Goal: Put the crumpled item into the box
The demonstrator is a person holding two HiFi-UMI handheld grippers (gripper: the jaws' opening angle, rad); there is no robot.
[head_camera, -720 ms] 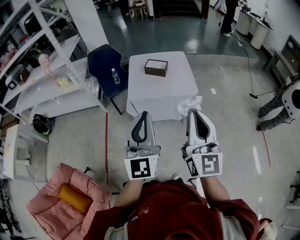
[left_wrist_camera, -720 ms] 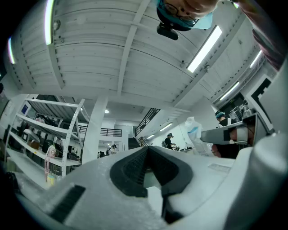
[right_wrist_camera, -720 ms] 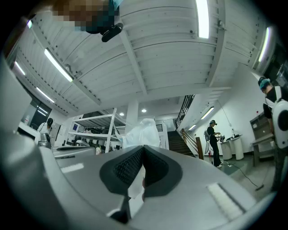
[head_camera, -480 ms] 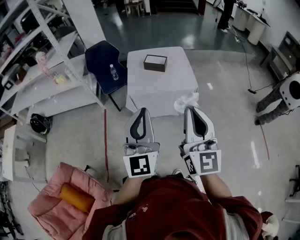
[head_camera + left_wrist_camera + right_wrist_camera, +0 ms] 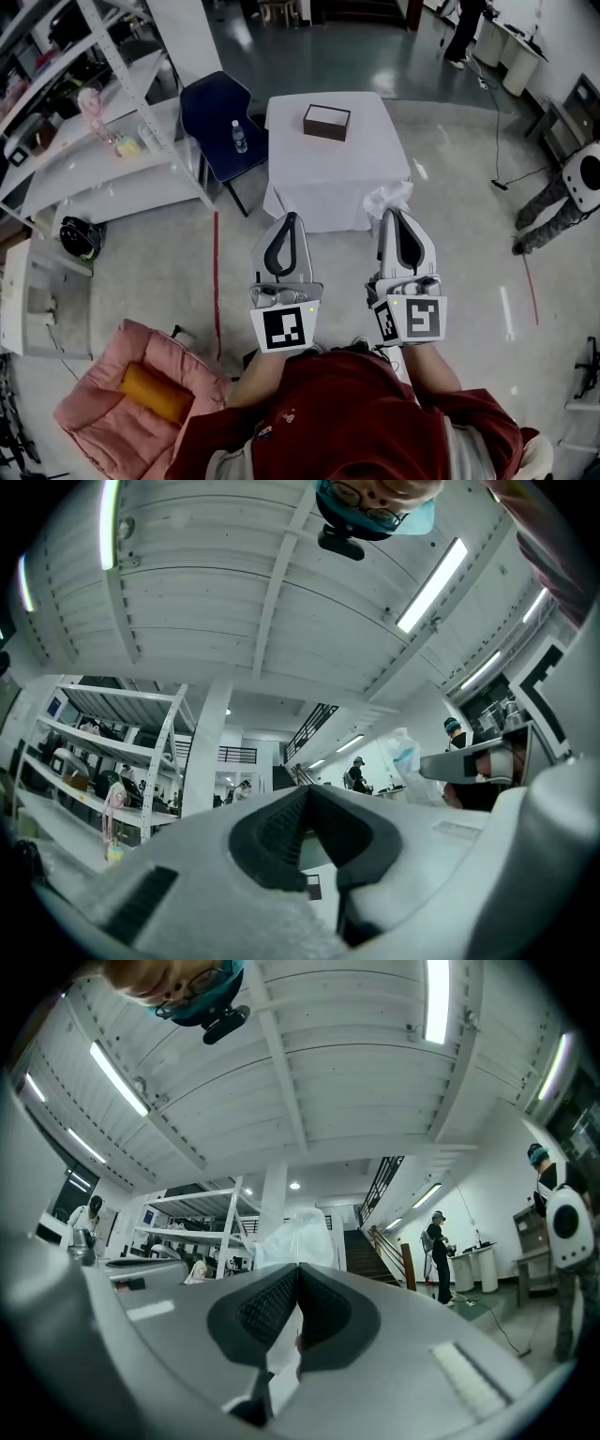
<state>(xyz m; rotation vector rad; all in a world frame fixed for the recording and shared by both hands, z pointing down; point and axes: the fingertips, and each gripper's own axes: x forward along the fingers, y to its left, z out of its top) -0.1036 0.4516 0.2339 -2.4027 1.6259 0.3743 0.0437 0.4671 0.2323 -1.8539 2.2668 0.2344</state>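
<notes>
In the head view a brown open box sits on a white-clothed table ahead of me. My right gripper is shut on a crumpled white item, which sticks out past its tips, short of the table's near edge. The right gripper view shows the same white item pinched between the shut jaws of that gripper. My left gripper is held alongside, shut with nothing in it. In its own view the left gripper has its jaws closed together, and the crumpled item shows at the right.
A blue chair with a water bottle stands left of the table. Metal shelving lines the left side. A pink cushion with an orange roll lies on the floor at lower left. A person stands at the right.
Both grippers stay shut and side by side, the right still holding the white item. The table and box have shifted slightly to the right in the head view.
</notes>
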